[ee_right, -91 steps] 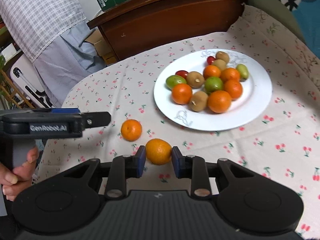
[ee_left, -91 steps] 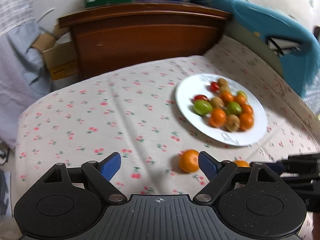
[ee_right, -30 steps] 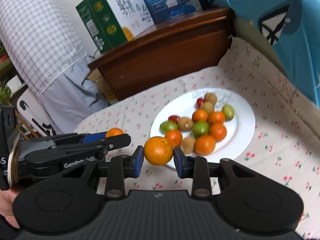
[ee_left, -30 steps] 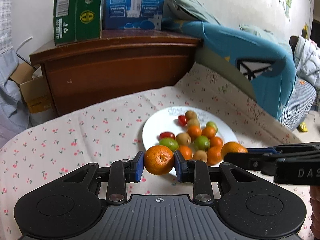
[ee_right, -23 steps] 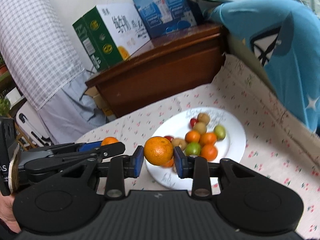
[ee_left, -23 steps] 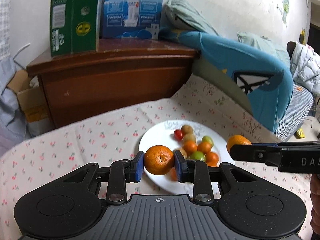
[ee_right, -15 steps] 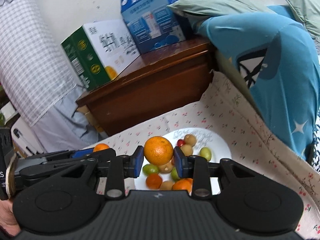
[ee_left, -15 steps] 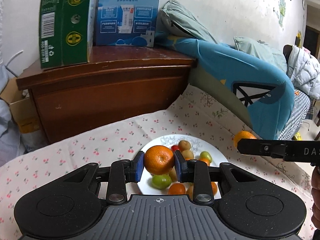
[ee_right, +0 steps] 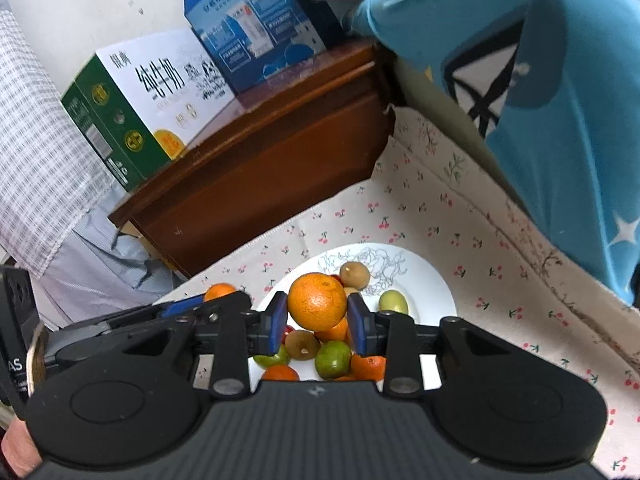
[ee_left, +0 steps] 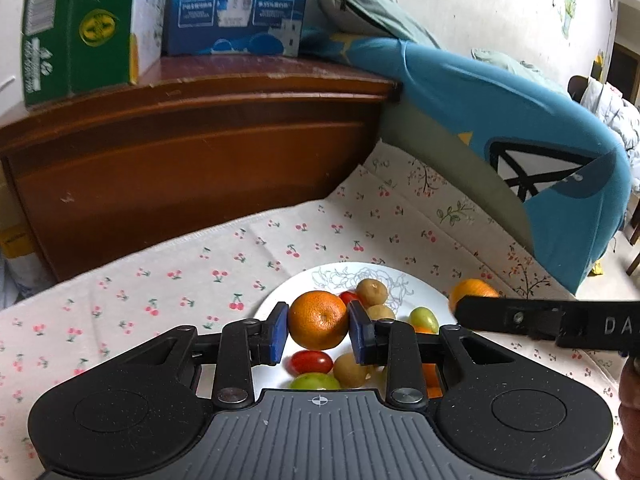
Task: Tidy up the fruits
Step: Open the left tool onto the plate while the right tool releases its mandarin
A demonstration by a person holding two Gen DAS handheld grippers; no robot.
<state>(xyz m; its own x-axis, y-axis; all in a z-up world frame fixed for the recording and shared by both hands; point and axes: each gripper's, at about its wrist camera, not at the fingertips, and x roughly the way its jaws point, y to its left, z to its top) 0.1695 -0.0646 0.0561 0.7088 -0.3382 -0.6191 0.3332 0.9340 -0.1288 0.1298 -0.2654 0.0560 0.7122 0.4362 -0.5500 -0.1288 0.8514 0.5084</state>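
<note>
My left gripper (ee_left: 319,329) is shut on an orange (ee_left: 318,320), held in the air over the near-left part of a white plate (ee_left: 328,276). My right gripper (ee_right: 317,312) is shut on a second orange (ee_right: 317,300), also above that white plate (ee_right: 432,288). The plate carries several small fruits: oranges, green ones, brown ones and red tomatoes, partly hidden behind both grippers. In the left wrist view the right gripper's arm (ee_left: 544,322) comes in from the right with its orange (ee_left: 472,290). In the right wrist view the left gripper (ee_right: 192,312) comes in from the left with its orange (ee_right: 218,291).
The plate lies on a cherry-print cloth (ee_left: 200,272). Behind it stands a brown wooden headboard (ee_left: 180,160) with a green carton (ee_left: 80,28) and a blue carton (ee_left: 240,4) on top. A blue pillow (ee_left: 520,120) leans at the right. A hand (ee_right: 16,448) shows at the lower left.
Both grippers have moved forward over the plate with their oranges, so the plate has slid down behind the fingers. The right gripper has rolled, tilting its view.
</note>
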